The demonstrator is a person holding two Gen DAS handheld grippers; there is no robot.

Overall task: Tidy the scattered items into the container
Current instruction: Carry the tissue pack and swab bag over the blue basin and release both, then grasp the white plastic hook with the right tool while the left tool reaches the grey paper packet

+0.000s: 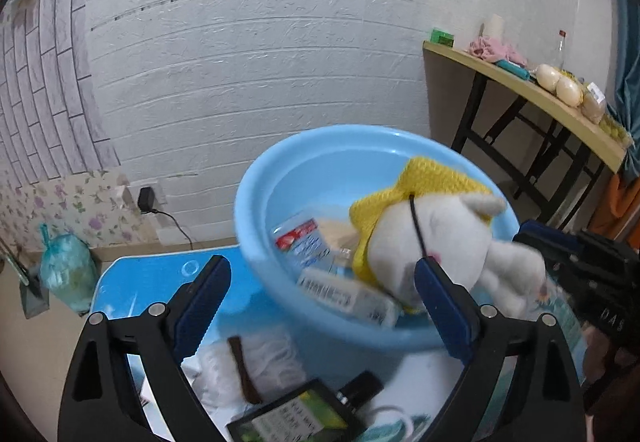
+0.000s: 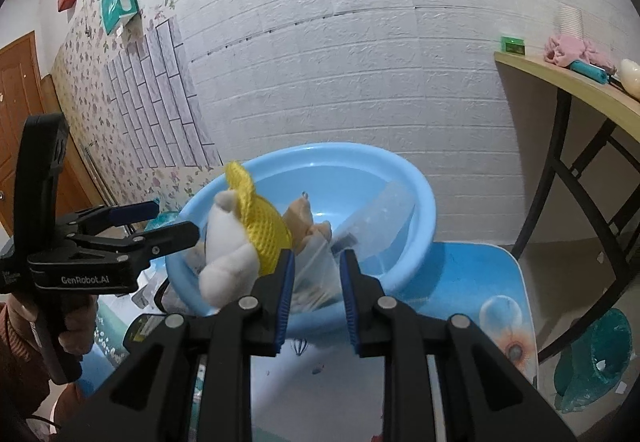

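Note:
A light blue basin [image 1: 256, 186] stands on a small blue table [image 1: 148, 278]; it also shows in the right wrist view [image 2: 420, 202]. A white plush toy in a yellow net [image 1: 448, 234] lies in the basin on its near rim, also in the right wrist view [image 2: 236, 246]. The basin holds boxes [image 1: 344, 294], a tan toy [image 2: 304, 218] and a clear plastic bag [image 2: 376, 222]. My left gripper [image 1: 324, 278] is open and empty before the basin, also in the right wrist view [image 2: 176, 222]. My right gripper [image 2: 316, 262] is partly open near the bag; I cannot tell whether it touches it.
On the table near me lie a white net cloth [image 1: 256, 366], a dark-framed box [image 1: 296, 418] and a small dark bottle [image 1: 360, 388]. A wooden side table [image 1: 520, 90] with several items stands at the right. A teal bag [image 1: 68, 270] sits on the floor.

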